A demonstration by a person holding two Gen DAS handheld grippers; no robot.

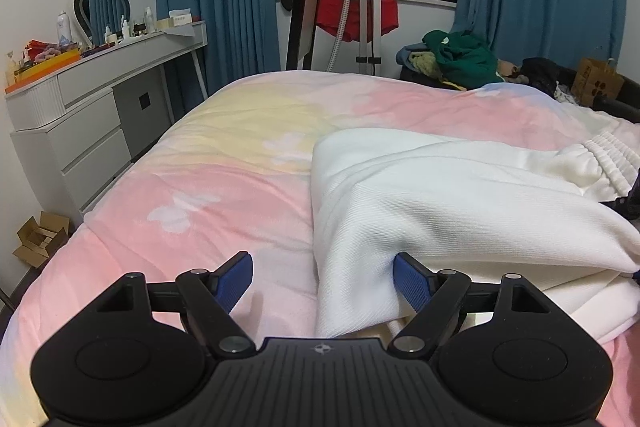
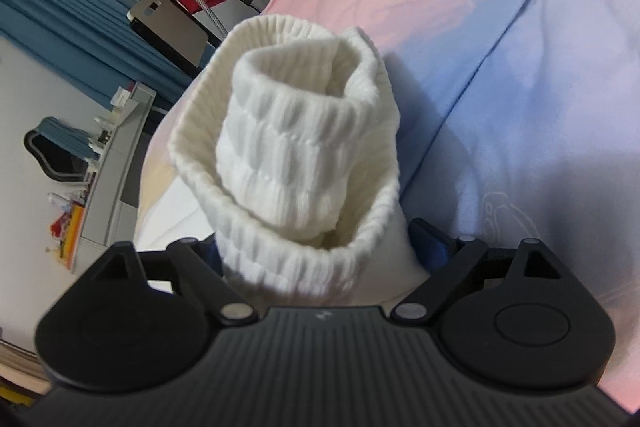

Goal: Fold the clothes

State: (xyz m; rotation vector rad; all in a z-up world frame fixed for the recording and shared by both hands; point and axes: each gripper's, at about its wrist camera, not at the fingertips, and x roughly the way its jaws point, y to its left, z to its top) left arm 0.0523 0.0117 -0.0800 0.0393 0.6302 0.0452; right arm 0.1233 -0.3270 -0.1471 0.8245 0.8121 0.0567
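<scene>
My left gripper (image 1: 323, 277) low over the pink bedspread (image 1: 192, 195), jaws apart, a fold of the white garment (image 1: 460, 195) hanging between them, my right gripper (image 2: 326, 247) clamped on the garment's ribbed cuffs (image 2: 304, 147), bunched upright before the camera.
</scene>
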